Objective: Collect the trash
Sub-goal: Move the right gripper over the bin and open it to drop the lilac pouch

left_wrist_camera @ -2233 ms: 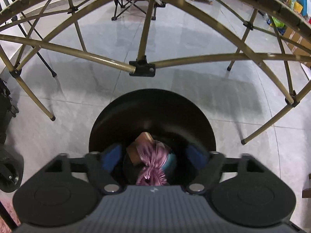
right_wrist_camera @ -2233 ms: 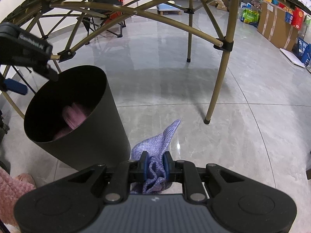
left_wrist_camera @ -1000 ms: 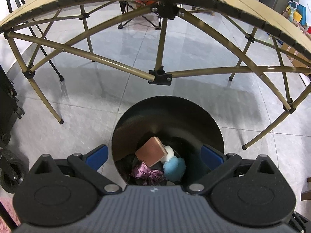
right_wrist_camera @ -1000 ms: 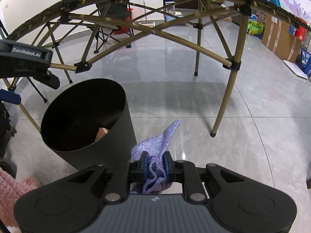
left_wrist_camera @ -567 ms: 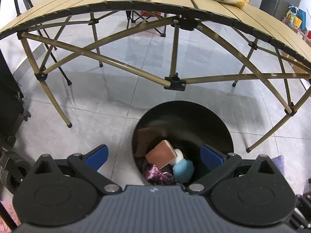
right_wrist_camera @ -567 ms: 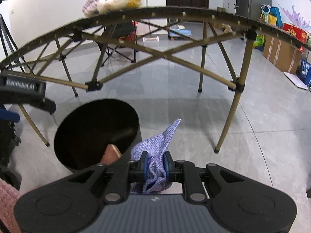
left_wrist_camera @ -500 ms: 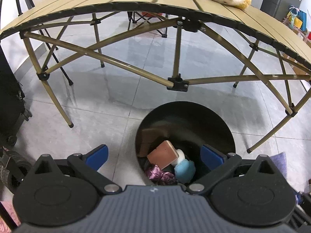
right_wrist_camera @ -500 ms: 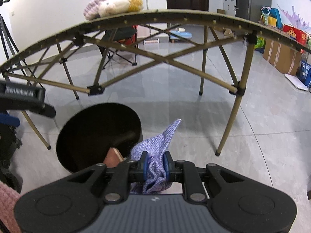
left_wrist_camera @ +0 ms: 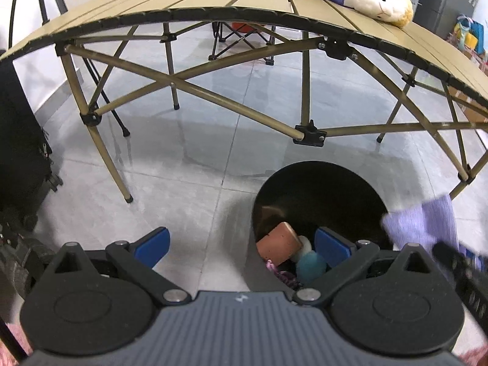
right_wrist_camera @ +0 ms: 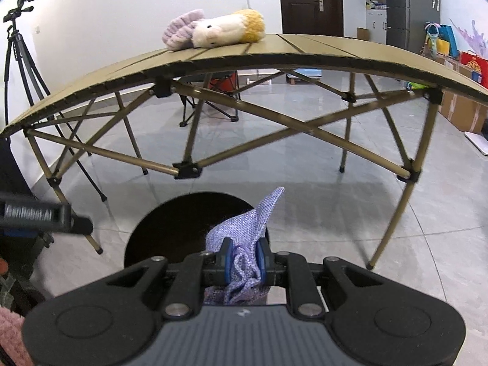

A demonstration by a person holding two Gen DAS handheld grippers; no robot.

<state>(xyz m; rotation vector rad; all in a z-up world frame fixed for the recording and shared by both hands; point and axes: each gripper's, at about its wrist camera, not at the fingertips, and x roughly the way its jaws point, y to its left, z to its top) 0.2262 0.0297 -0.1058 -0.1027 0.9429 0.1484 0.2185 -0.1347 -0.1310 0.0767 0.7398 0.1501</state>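
right gripper (right_wrist_camera: 243, 257) clamped tight on a lilac woven cloth (right_wrist_camera: 247, 228), blue pads pinching the bunched middle, one corner sticking up and forward. it hangs over the near rim of the black trash bin (right_wrist_camera: 170, 228), which stands on the grey tile floor (right_wrist_camera: 320, 189) just in front of the folding camp table (right_wrist_camera: 274, 52). left gripper (left_wrist_camera: 241, 242) jaws spread wide, nothing between them; its right pad sits over the bin (left_wrist_camera: 320, 183) opening, left pad over bare floor. from the left wrist view the bin holds a brown block (left_wrist_camera: 279, 242), a teal ball (left_wrist_camera: 311, 267), something white between them, and a pink crumpled bit (left_wrist_camera: 285, 274) at the near edge. same cloth (left_wrist_camera: 422, 228) shows at the bin's right rim in that view. on the tabletop: cream plush toy (right_wrist_camera: 228, 29) touching a fuzzy lilac item (right_wrist_camera: 180, 33). tripod (right_wrist_camera: 21, 61) far left.
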